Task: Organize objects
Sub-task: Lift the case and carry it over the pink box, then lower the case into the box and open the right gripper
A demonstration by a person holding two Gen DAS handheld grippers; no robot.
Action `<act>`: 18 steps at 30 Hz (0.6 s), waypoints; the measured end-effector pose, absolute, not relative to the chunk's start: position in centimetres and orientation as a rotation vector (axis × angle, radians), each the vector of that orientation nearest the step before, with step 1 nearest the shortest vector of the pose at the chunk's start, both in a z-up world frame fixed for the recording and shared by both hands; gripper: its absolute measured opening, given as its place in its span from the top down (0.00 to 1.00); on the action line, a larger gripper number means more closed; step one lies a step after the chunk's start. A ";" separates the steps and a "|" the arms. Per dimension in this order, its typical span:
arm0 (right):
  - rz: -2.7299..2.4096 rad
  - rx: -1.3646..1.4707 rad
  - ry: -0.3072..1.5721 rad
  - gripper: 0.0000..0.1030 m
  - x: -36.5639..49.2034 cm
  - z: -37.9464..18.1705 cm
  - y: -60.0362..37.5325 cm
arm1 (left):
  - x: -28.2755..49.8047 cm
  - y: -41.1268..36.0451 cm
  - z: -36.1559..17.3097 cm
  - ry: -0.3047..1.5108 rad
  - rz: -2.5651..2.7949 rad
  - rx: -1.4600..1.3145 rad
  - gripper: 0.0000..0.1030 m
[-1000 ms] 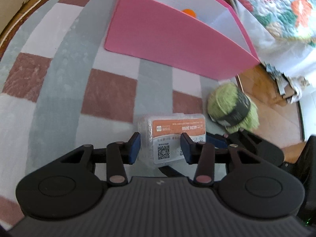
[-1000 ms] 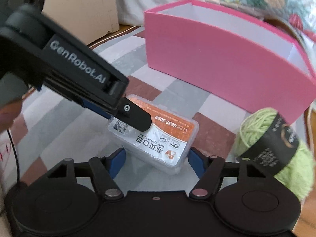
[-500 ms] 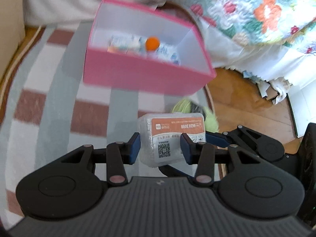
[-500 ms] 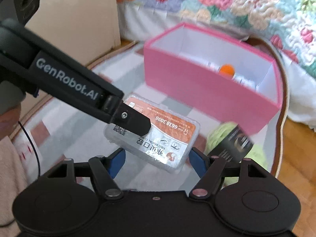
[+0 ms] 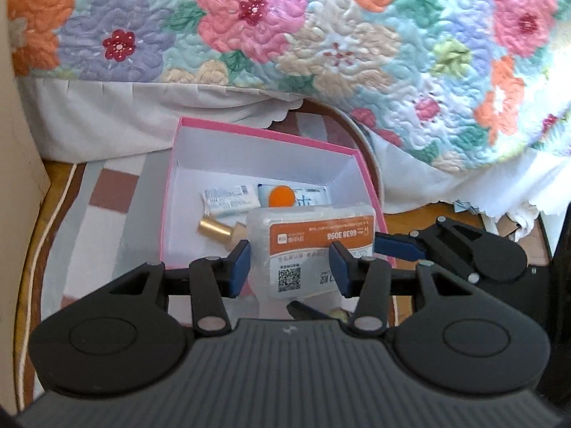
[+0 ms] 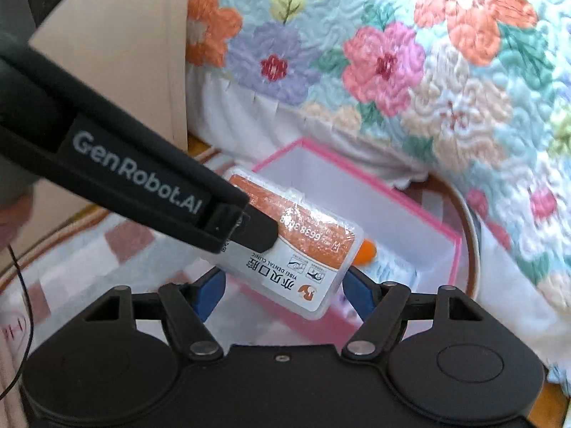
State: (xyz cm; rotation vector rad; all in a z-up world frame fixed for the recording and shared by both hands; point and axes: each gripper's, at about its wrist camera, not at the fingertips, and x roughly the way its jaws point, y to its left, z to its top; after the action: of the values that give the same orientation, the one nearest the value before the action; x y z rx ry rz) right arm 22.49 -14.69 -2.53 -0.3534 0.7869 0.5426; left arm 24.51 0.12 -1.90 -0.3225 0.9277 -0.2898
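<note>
A clear plastic case with an orange and white label (image 5: 314, 246) hangs in the air above the near edge of the pink box (image 5: 260, 135). My left gripper (image 5: 289, 267) is shut on the case across its width. My right gripper (image 6: 282, 289) is shut on its two ends; the case shows in the right wrist view (image 6: 303, 249) with the left gripper's arm (image 6: 135, 185) over it. The pink box also shows in the right wrist view (image 6: 357, 182). Inside the box lie white packets (image 5: 228, 203), an orange ball (image 5: 282, 198) and a gold tube (image 5: 214, 230).
A flowered quilt (image 5: 321, 35) with a white skirt hangs over the bed behind the box. The box stands on a checked rug (image 5: 100, 221) over a wooden floor. A beige cabinet side (image 6: 117, 53) stands at the left. Crumpled paper (image 5: 510, 217) lies at the right.
Both grippers have lifted the case off the rug and carried it up and forward over the pink box. The green yarn ball has dropped out of view.
</note>
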 end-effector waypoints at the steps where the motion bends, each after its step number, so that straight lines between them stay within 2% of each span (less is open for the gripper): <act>1: 0.561 -0.316 0.796 0.22 23.8 -2.5 -15.1 | 25.4 0.2 -2.0 0.926 -0.286 -0.334 0.55; 5: 0.580 -0.193 0.819 0.23 27.4 -3.2 -16.6 | 28.5 0.1 -3.7 0.948 -0.279 -0.352 0.55; 9: 0.566 -0.103 0.855 0.31 30.7 -5.0 -17.9 | 31.0 -0.2 -6.1 0.969 -0.270 -0.375 0.55; 18: 0.508 0.065 1.011 0.42 37.7 -10.6 -18.8 | 35.6 0.0 -11.7 1.020 -0.203 -0.412 0.55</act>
State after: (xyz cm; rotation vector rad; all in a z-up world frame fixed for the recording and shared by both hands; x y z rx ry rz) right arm 37.71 -18.82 -10.63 0.0646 1.0108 0.5077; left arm 35.65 0.00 -11.71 -0.4117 1.0196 -0.2025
